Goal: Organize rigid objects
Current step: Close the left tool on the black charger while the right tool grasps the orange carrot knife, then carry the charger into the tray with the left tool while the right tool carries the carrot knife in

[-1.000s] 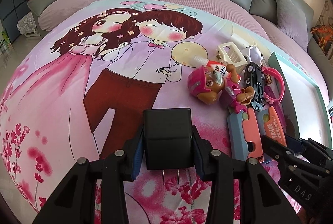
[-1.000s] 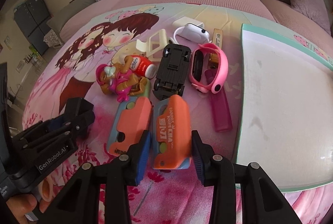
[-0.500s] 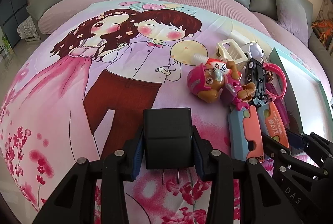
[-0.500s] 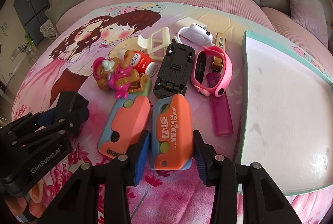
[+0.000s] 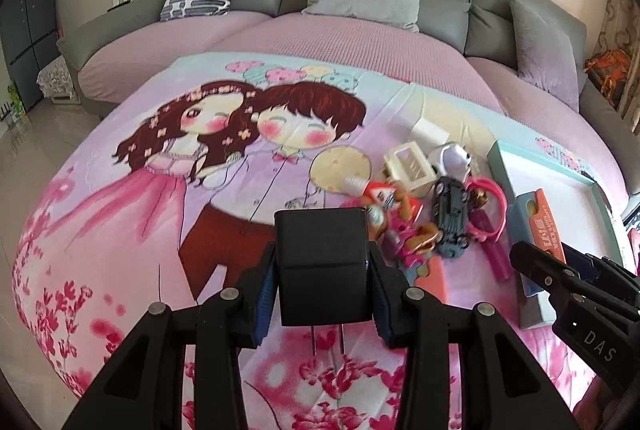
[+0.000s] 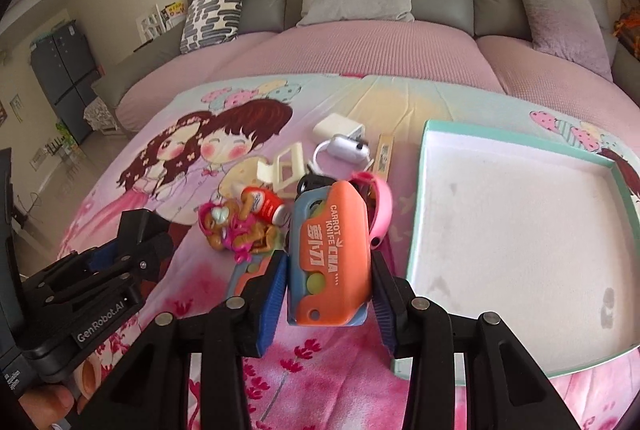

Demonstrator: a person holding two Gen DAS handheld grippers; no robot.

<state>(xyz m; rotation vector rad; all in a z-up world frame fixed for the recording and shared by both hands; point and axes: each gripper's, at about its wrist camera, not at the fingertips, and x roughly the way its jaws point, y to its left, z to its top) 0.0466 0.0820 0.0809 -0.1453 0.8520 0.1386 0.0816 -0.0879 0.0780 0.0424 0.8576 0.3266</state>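
The orange and blue plastic toy carrot knife (image 6: pixel 328 254) has white letters on top. The right gripper (image 6: pixel 330 294) squeezes it tight, up above the pink cartoon bedsheet (image 6: pixel 344 366), beside the white tray with a teal rim (image 6: pixel 516 230). The left gripper (image 5: pixel 323 294) pinches a black square plug charger (image 5: pixel 323 266), prongs pointing down.

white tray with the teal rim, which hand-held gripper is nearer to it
Right. The right hand-held gripper, shut on the carrot knife toy, sits beside the tray. The left hand-held gripper, holding the black charger, is farther off.
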